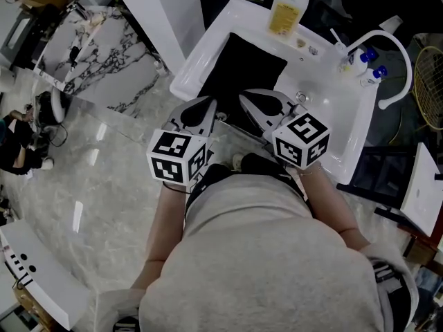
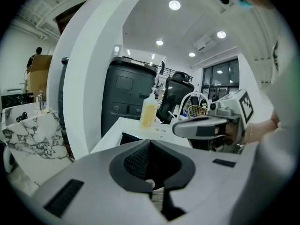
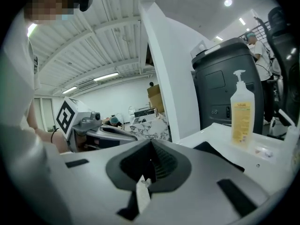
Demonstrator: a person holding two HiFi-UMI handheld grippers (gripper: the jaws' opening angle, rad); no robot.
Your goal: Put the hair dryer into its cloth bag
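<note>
A black cloth bag (image 1: 239, 71) lies flat in the white basin (image 1: 325, 109); its corner shows as a dark patch (image 2: 129, 138) (image 3: 218, 154). No hair dryer shows in any view. My left gripper (image 1: 210, 104) (image 2: 150, 144) hangs over the bag's near edge with its jaws shut, and a small pale bit of cord (image 2: 150, 184) is pinched low between them. My right gripper (image 1: 244, 97) (image 3: 151, 143) is beside it, also shut, with a white strip (image 3: 142, 191) sticking out from between its jaws. Each gripper sees the other (image 2: 201, 125) (image 3: 105, 132).
A yellow soap bottle (image 1: 287, 9) (image 2: 149, 114) (image 3: 243, 116) stands on the basin's far rim. A curved white tap (image 1: 387, 47) and small blue-capped bottles (image 1: 370, 64) are at the right. A marble counter (image 1: 104, 47) and a white pillar (image 2: 89, 78) are on the left, with a dark bin (image 2: 126, 93) beyond.
</note>
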